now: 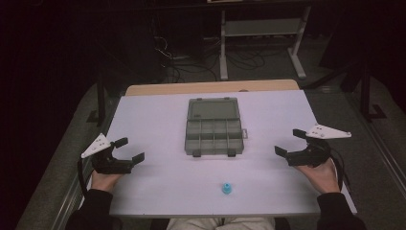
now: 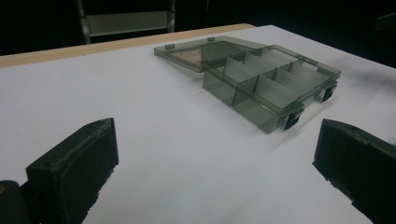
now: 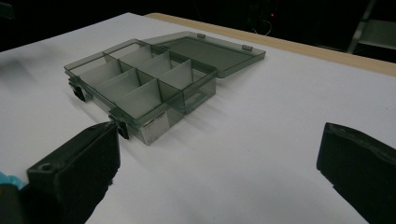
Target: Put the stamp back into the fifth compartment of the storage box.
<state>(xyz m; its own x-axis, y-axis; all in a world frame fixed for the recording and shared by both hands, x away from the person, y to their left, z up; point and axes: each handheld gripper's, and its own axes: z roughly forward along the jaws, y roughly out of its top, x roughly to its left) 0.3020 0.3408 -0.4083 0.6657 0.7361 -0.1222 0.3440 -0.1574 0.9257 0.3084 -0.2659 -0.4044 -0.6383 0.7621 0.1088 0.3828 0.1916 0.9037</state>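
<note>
A dim room with a metal rack and loose cables on the floor lies behind the white table (image 1: 158, 191), whose wooden far edge shows beyond the white surface. A smoky transparent compartment box (image 1: 213, 138) sits at the middle of the table, its lid (image 1: 213, 109) folded flat open away from the person. The divided tray appears empty, as far as the gripper views show. Two dark latches (image 1: 231, 154) stand on its near edge.

A small blue piece (image 1: 227, 189) — shape too small to identify exactly — stands on the table near the person's edge, well apart from the box and roughly midway between the two hands.

The left gripper (image 1: 128, 149) rests at the left of the table with its jaws spread wide and nothing between them. The right gripper (image 1: 290, 142) rests at the right, jaws likewise spread and empty. Both point inward toward the box.

Handling judgement: the blue piece looks light, rigid and probably smooth plastic, so it may tip or skid under a one-sided push. A centred pinch across its lower, wider body appears safest. The box is thin-walled and light — likely to slide if nudged, with the hinge and latches as its weak points; it is best steadied at a side wall.
</note>
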